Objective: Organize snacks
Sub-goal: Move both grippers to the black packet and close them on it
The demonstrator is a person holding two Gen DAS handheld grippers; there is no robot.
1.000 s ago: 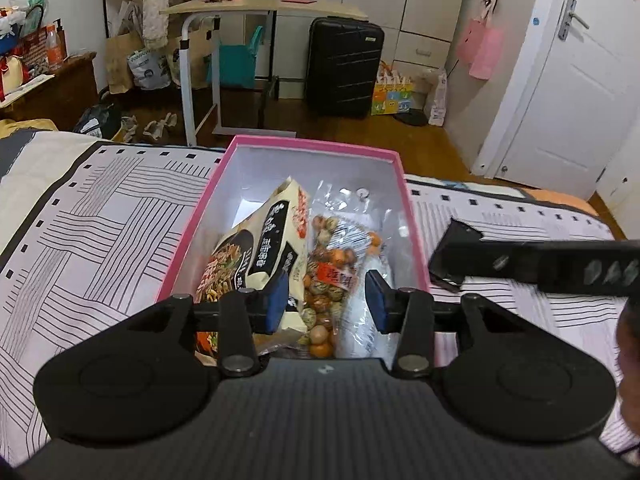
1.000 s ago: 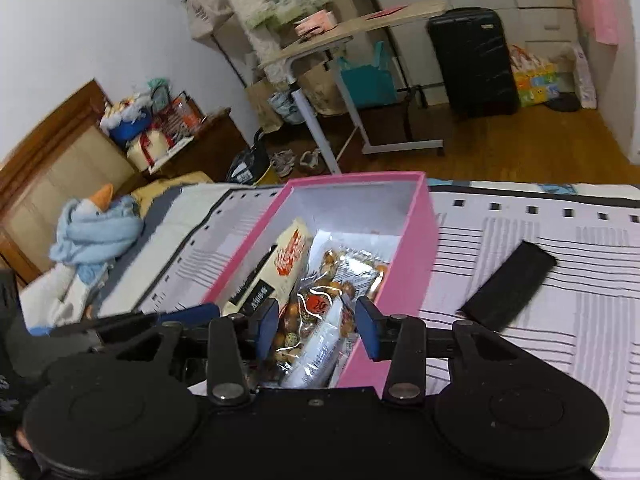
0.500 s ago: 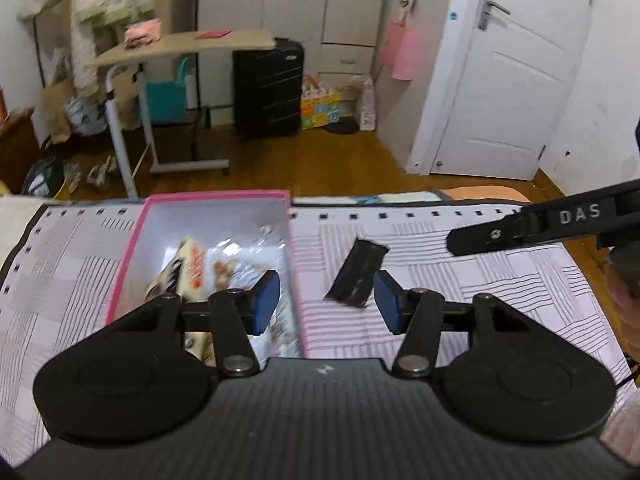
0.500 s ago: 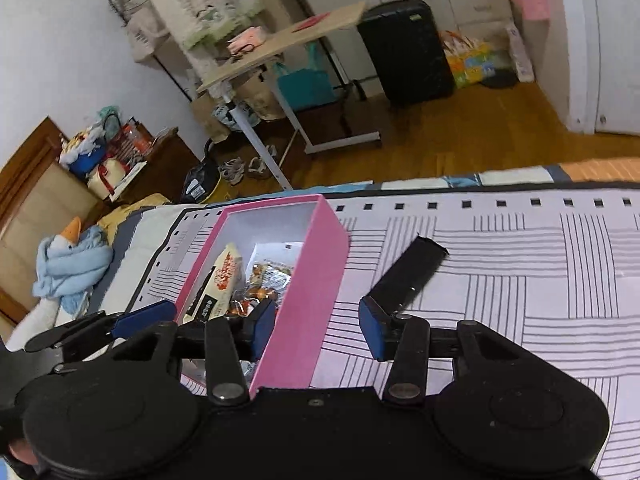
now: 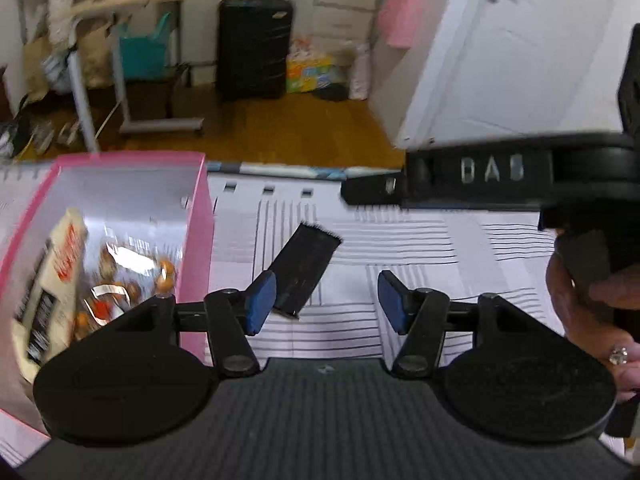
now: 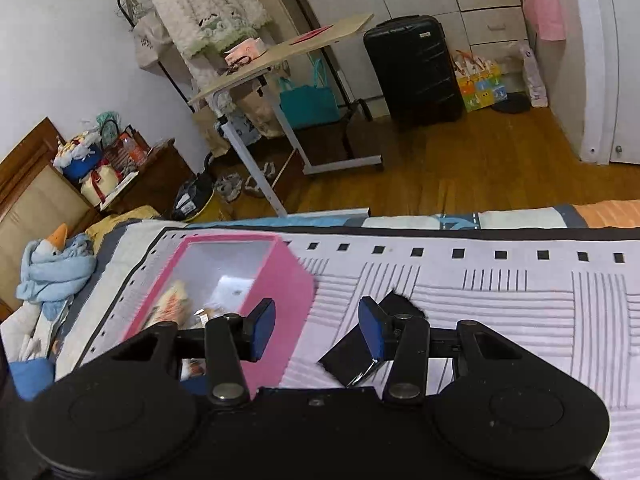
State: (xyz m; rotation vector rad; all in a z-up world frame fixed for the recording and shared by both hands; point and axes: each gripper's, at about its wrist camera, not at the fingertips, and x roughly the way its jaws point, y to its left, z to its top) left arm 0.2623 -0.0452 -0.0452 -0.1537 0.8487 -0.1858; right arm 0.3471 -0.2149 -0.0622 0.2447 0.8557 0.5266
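Snacks: black packet lies flat on the striped bed cover, just right of the pink box
Left gripper: jaws wide open, nothing in them, packet's near end sits by the left pad
Right gripper: jaws open and empty too, over the gap between box and packet
Box: cream bag and a clear bag of nuts inside
Farther back: wood floor, black suitcase

Left gripper and right gripper, fingers apart, empty.
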